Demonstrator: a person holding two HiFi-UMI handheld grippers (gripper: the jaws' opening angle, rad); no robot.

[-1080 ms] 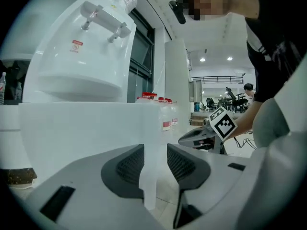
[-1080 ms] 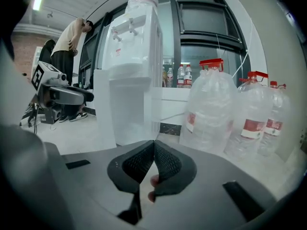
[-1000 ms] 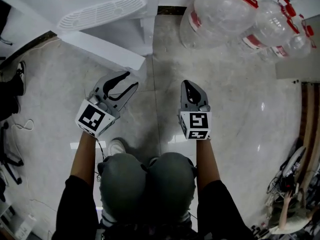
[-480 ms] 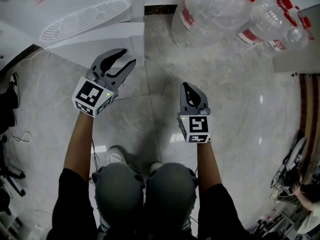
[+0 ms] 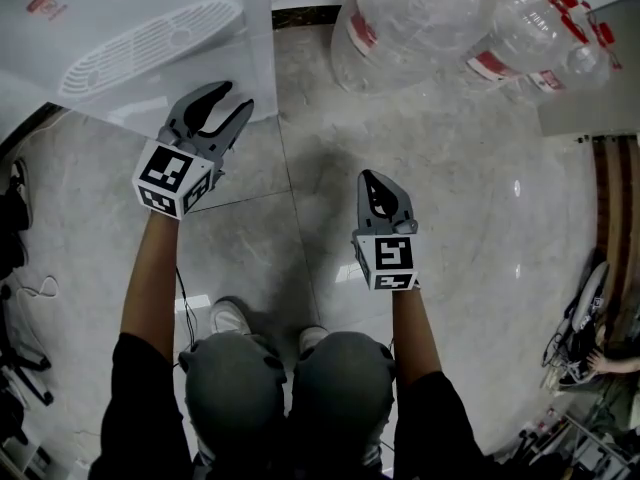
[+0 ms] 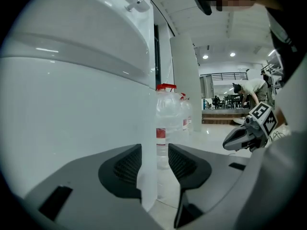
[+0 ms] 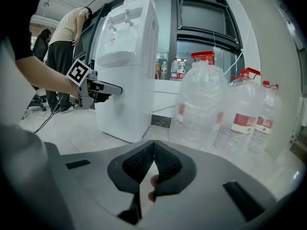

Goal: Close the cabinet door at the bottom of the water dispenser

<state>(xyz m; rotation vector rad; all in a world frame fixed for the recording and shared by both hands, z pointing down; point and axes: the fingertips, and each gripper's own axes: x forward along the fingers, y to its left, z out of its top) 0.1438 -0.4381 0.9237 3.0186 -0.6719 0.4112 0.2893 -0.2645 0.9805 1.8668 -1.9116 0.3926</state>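
Note:
The white water dispenser (image 5: 150, 28) stands at the upper left, also visible in the right gripper view (image 7: 129, 56). Its lower cabinet door (image 5: 250, 78) lies close against the body. The door's free edge (image 6: 148, 176) runs between the jaws of my left gripper (image 5: 228, 106), which are opening. The pads stand a little off the panel. From the right gripper view, the left gripper (image 7: 115, 90) sits at the dispenser's front corner. My right gripper (image 5: 377, 181) hovers over the floor to the right, shut with nothing in it (image 7: 153, 162).
Several large clear water bottles (image 5: 420, 18) with red labels stand right of the dispenser (image 7: 196, 104). Cables (image 5: 40, 288) and a chair base lie on the floor at far left. A person (image 7: 62, 37) bends over behind the dispenser.
My left gripper moved up and left toward the dispenser, and the open door swung in against the cabinet with it. Its jaws have widened slightly. The right gripper stayed almost still.

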